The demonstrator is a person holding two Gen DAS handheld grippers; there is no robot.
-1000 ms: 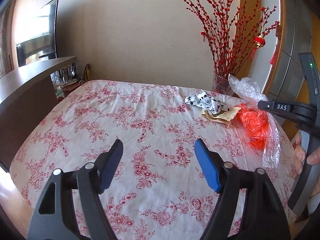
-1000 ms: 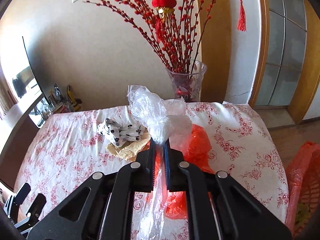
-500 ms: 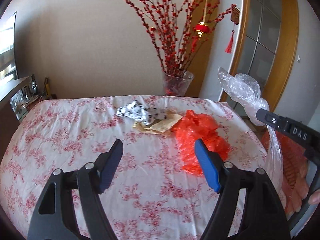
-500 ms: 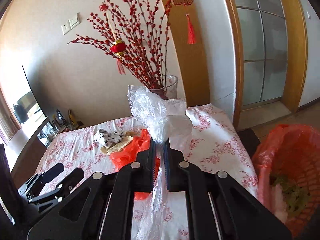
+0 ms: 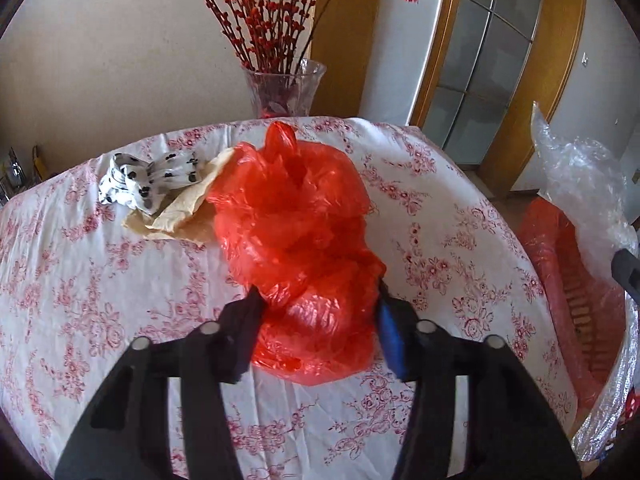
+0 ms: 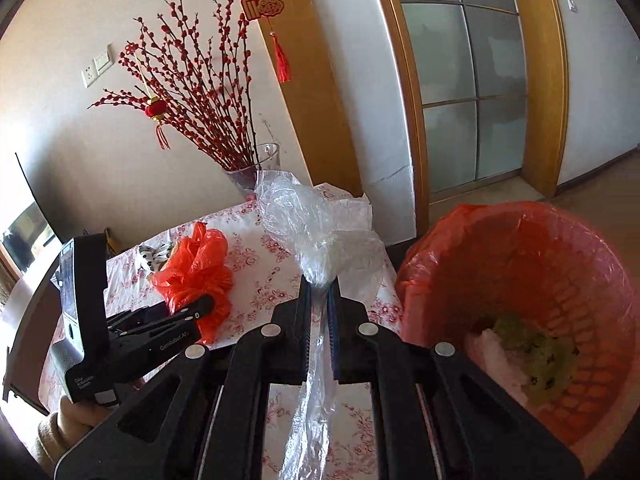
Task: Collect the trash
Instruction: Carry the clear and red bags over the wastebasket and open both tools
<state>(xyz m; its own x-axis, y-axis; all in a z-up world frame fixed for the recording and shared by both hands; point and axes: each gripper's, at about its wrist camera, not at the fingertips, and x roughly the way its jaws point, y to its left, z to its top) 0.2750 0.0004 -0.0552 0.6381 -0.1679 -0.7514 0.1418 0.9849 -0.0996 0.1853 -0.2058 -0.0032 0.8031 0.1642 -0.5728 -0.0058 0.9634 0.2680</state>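
**Left fingers now astride the red bag; clear bag carried to the bin**

Closest in, right gripper [image 6: 320,292] pinched tight on the twisted neck of the clear plastic bag [image 6: 320,224], bunched above the fingers and trailing limp below. Swung away from the worktop within the last second, so that the red-lined trash basket [image 6: 520,300] now fills 3 o'clock in the right view, mouth open, scraps already inside. Drop looks imminent, though bag not yet over the rim.

Left gripper [image 5: 316,308] advanced in the same span from mid-worktop to the crumpled red plastic bag [image 5: 292,232]: fingers spread, one either side of its near lobe, seemingly touching the film but not closed. Pick not yet made.

Beyond, at 11 o'clock, tan paper [image 5: 180,212] tucked under the red bag's edge, spotted wrapper [image 5: 148,176] on top of it. Farthest, glass vase [image 5: 284,88] at 12 o'clock near the back edge.

Floral worktop [image 5: 460,240] bare toward 3 o'clock, falling away just short of the basket; open path there for the lift.
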